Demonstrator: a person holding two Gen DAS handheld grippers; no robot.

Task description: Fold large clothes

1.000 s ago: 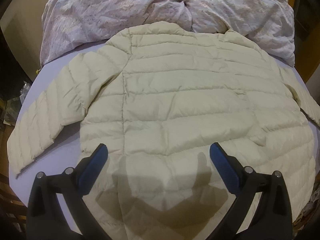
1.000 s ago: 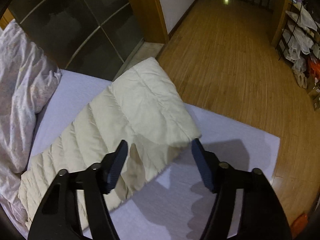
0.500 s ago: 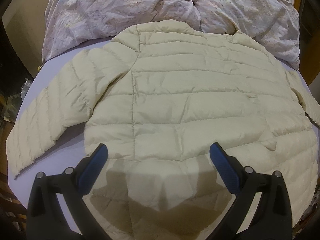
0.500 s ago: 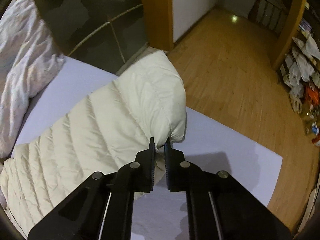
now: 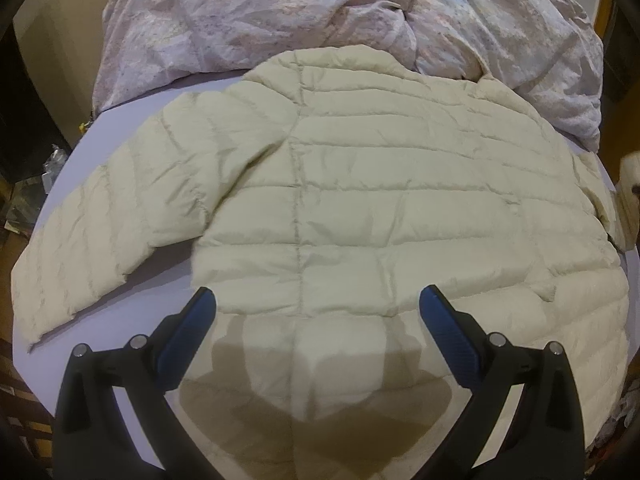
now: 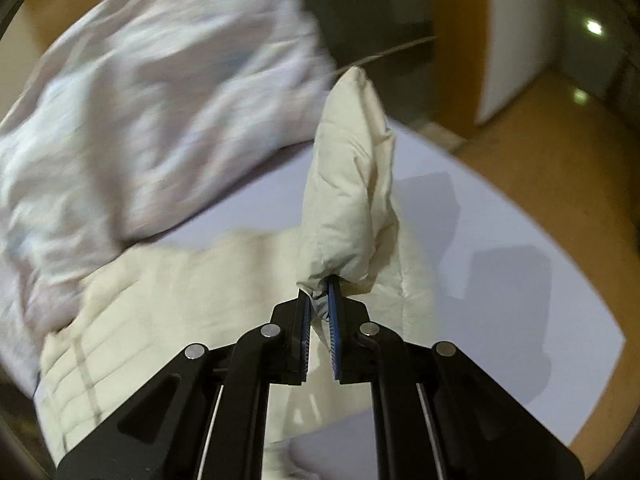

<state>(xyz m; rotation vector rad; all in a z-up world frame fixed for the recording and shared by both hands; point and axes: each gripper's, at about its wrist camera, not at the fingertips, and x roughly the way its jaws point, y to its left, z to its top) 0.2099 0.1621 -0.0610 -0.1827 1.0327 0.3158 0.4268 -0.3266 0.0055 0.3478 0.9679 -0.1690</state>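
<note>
Lifted since before, sleeve cuff pinched in right hand-held gripper, left hand-held gripper open above jacket hem

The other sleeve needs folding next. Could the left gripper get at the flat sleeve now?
Probably yes: the left gripper is open and empty above the jacket, and nothing covers the flat sleeve.

A home bedroom: a sheeted bed with a rumpled duvet and wooden floor.
</note>
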